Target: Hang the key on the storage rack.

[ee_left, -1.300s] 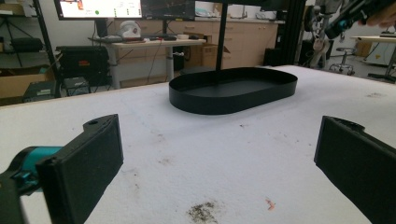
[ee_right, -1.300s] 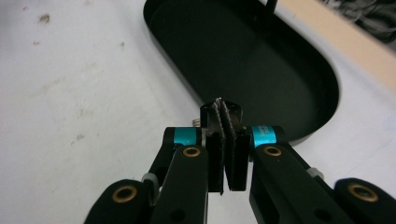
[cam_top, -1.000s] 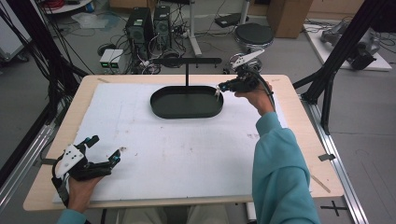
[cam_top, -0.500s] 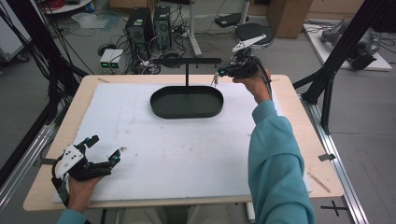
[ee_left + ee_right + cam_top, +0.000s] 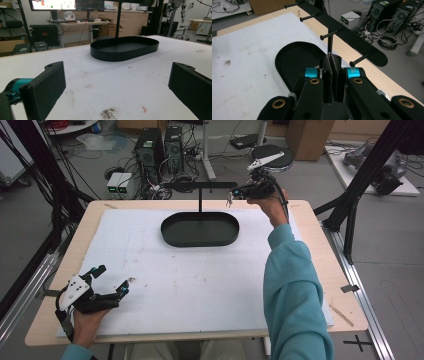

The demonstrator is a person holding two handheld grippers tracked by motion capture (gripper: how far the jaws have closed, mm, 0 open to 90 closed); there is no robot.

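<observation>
Rig: black oval metal tray [image 5: 200, 236] is sitting on the white foam sheet [image 5: 175, 285] covering the wooden table [image 5: 320, 235]; a thin post is rising from the tray and carrying a black horizontal bar with short pegs [image 5: 352, 37].

Right gripper [image 5: 234, 196]: being held up at the right end of the bar, level with it, above the tray's far right edge. In the right gripper view the jaws are pressing together, pads touching, a thin dark sliver poking out at the tips. Can't tell whether that's something held or just a peg lining up behind.

Left gripper [image 5: 111, 281]: resting low over the near left corner of the sheet, well apart from the tray, jaws spread wide, nothing between them [image 5: 112, 82].

Task item: none stated. I'm guessing something small is getting hung on or lifted off the pegs; too small to resolve.

Tray contents: looking empty in the left gripper view and the high view.

Pegs: all visible ones are looking bare in the right gripper view.

Progress: judging early or mid-step. Nothing is hanging or lying in the tray yet, so I'm reading most of the work as still ahead.

Left to do: probably engaging the nearest peg; left hand isn't contributing yet.
</observation>
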